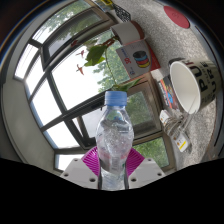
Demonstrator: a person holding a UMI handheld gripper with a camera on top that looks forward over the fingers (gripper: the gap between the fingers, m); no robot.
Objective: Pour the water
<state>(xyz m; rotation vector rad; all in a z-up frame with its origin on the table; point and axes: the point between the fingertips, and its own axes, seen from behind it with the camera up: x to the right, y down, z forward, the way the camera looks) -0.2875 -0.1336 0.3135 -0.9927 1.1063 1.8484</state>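
Your hand-held gripper (pixel 112 170) clamps clear plastic water bottle with pale blue cap (pixel 114 140), pink pads (pixel 92 163) pressing both sides. White paper cup (pixel 188 85) at 2 o'clock on tilted grey worktop (pixel 185 45).

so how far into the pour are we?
Done: the water bottle is gripped between the gripper pads and tilted with the view, blue cap on. In hand: carrying it, white cup off to one side. Left: uncap, reach the cup, pour. No water visibly flowing.
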